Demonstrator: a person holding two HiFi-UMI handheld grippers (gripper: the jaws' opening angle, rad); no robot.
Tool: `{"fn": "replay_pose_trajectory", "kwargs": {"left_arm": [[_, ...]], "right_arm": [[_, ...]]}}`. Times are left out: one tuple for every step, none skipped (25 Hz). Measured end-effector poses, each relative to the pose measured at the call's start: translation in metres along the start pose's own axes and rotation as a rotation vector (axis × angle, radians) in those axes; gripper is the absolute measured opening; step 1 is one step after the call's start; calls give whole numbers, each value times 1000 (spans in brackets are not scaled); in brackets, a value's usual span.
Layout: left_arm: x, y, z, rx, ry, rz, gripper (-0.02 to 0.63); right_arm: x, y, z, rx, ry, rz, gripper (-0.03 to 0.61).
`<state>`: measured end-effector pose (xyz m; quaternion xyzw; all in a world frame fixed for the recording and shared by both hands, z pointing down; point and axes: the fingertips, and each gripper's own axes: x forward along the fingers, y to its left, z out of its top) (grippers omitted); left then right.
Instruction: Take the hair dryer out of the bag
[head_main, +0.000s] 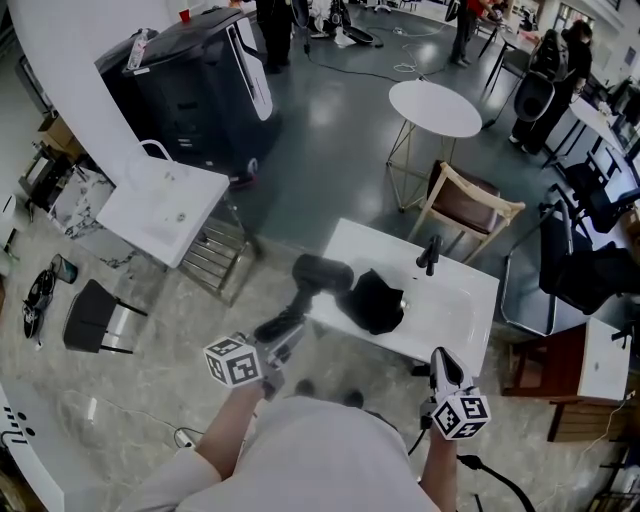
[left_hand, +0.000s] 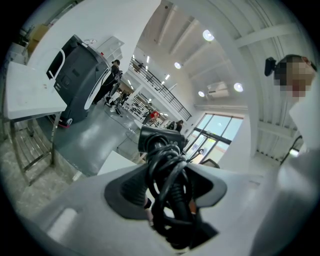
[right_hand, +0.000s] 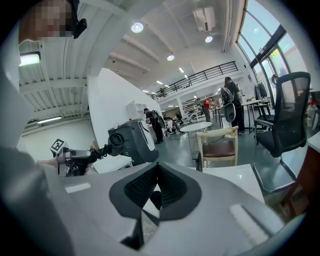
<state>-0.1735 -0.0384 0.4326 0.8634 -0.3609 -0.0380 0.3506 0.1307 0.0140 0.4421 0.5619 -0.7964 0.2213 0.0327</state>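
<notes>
Black bag (head_main: 374, 303), white table (head_main: 466, 300), wooden chair (head_main: 472, 198)

- A dark, glossy floor (head_main: 330, 150) spreads through the hall, with paler marbled tiles nearer the white bench (head_main: 455, 315).
- A round white table (head_main: 435, 108) stands beyond a wooden chair (head_main: 470, 205).
- Round ceiling lights (left_hand: 208, 35) glow overhead.
- Tall windows (right_hand: 270, 55) line one side.

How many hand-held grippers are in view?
2. The left hand-held gripper is at lower left, clamped on the hair dryer; the right hand-held gripper is at lower right, shut and empty.
</notes>
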Motion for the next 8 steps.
{"fn": "replay_pose_trajectory", "kwargs": {"left_arm": [[0, 0, 1, 1, 0, -3, 215], [1, 0, 1, 2, 1, -6, 215], [0, 1, 2, 3, 2, -8, 215], [0, 1, 3, 3, 3, -9, 215], [-1, 2, 3, 3, 5, -10, 215], [-2, 2, 4, 3, 7, -10, 215], [-3, 2, 5, 3, 8, -11, 215], [-4, 3, 5, 4, 9, -12, 215]], "right_arm": [[0, 0, 0, 1, -1, -3, 5], [0, 0, 0, 3, -3, -4, 5], [0, 0, 0, 4, -4, -4, 5], [0, 1, -1, 6, -5, -4, 5], [0, 3, -1, 8, -4, -3, 5], [0, 4, -2, 9, -4, -1, 5], [1, 5, -2, 10, -4, 0, 5], [1, 7, -3, 11, -3, 1, 5]]}}
